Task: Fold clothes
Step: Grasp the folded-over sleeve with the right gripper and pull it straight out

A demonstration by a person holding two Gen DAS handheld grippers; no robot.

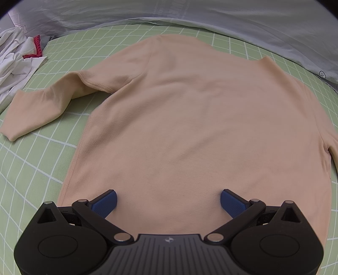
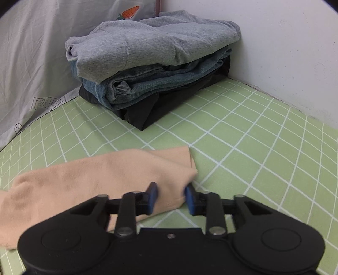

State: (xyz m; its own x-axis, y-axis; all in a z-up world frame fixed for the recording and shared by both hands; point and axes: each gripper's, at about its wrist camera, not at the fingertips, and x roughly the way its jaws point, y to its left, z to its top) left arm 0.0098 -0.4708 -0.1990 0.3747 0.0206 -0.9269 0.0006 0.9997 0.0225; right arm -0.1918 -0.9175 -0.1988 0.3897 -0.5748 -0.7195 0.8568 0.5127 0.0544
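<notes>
A peach long-sleeved shirt (image 1: 190,118) lies flat on the green checked sheet (image 1: 31,169), hem toward me. Its left sleeve (image 1: 48,105) bends outward at the left. My left gripper (image 1: 169,203) hangs wide open over the hem's middle, blue pads (image 1: 105,203) on either side and nothing between them. In the right wrist view the shirt's other sleeve (image 2: 95,175) lies across the sheet. My right gripper (image 2: 171,196) straddles that sleeve near its cuff end, its fingers (image 2: 152,195) narrowly apart with cloth between them, not pressed together.
A stack of folded clothes (image 2: 152,69), grey on denim on black, sits in the corner by the white wall (image 2: 285,42). A grey duvet (image 1: 190,12) borders the far side. White and red garments (image 1: 19,59) are heaped at far left.
</notes>
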